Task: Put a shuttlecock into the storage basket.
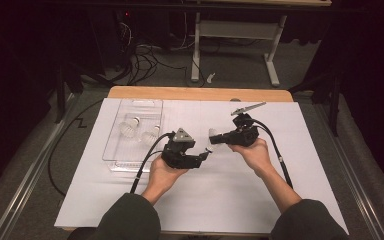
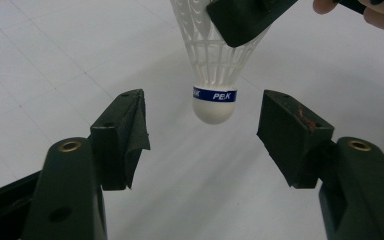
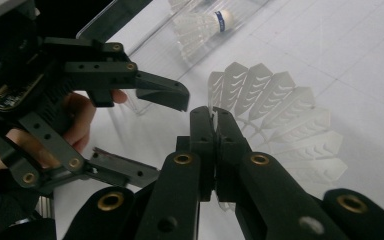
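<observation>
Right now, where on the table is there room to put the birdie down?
The white sheet is bare right of the right hand-held gripper and along the near edge between the sleeves. It is crowded by the clear tray at the left, and around the left hand-held gripper, close to the held birdie.

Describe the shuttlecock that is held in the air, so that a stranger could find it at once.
Above the white sheet, right of the clear plastic tray, the right gripper pinches a white plastic shuttlecock by its skirt. Unlike the two shuttlecocks in the tray, it hangs between the left gripper's open jaws.

Two grippers (image 1: 207,154) (image 1: 212,137) meet mid-table beside a clear tray (image 1: 111,145) holding shuttlecocks (image 1: 129,127).
</observation>
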The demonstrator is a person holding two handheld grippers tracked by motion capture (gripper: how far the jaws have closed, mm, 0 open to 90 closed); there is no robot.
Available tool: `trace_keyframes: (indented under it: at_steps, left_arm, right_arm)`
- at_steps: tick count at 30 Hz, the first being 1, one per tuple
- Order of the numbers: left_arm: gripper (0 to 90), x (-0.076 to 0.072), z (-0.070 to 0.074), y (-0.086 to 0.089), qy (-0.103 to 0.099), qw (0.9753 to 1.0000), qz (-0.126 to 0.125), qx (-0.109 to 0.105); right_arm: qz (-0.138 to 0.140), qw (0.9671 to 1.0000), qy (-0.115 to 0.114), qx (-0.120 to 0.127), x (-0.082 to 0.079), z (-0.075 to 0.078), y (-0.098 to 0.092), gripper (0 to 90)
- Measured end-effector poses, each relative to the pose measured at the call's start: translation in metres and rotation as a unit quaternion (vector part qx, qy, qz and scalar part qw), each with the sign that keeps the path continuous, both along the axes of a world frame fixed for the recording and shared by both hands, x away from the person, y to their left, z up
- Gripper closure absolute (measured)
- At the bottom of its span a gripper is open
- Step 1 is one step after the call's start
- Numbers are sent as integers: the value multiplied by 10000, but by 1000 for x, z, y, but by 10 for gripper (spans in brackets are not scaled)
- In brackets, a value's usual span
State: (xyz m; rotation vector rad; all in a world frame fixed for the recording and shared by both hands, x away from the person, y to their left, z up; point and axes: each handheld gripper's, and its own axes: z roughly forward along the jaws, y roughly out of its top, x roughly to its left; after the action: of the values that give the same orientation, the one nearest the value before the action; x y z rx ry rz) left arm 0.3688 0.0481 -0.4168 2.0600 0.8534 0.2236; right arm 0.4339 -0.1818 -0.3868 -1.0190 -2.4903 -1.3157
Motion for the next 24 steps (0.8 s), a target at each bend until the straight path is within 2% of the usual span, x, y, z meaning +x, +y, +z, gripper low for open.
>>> trace_keyframes:
  at_steps: [19,24]
  left_arm:
    - [397,8,-4,-8,95,9999,-4,50]
    - [417,9,-5,-10,123,9999,-27,117]
  right_arm:
    - [263,9996,5,125,-4,5,17,900]
    - [296,9995,20,135,-5,5,20,900]
